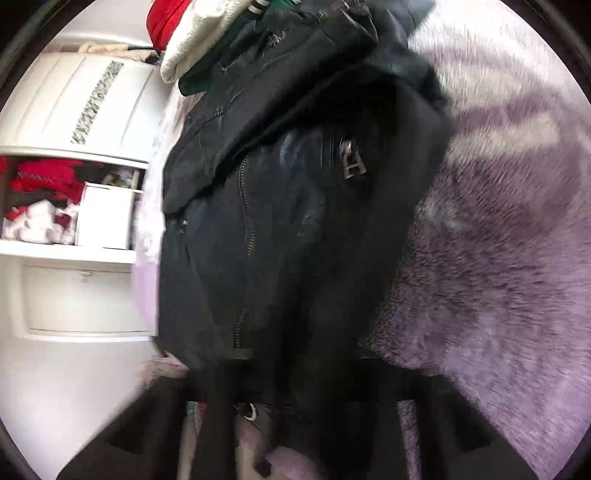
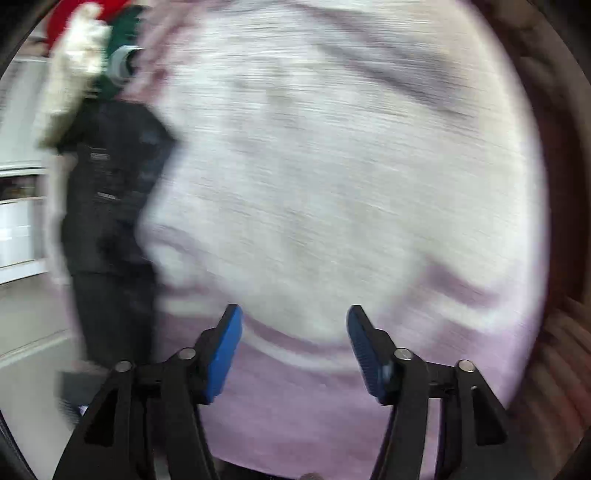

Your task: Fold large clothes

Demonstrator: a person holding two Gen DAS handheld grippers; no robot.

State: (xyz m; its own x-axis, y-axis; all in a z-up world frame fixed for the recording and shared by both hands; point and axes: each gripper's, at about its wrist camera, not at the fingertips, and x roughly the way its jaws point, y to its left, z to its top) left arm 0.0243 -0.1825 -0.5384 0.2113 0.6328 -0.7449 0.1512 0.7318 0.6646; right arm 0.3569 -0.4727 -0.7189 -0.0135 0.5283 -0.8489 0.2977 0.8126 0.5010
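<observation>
A black jacket with zippers fills the middle of the left wrist view, hanging over the fuzzy purple blanket. My left gripper is buried in the jacket's lower edge; its fingers are hidden by the cloth and seem closed on it. In the right wrist view my right gripper is open and empty, its blue pads spread wide above the pale purple blanket. The black jacket hangs at the left there. The view is motion-blurred.
A pile of red, cream and green clothes lies beyond the jacket. A white cabinet with an open shelf of red and white items stands at the left. White floor shows below it.
</observation>
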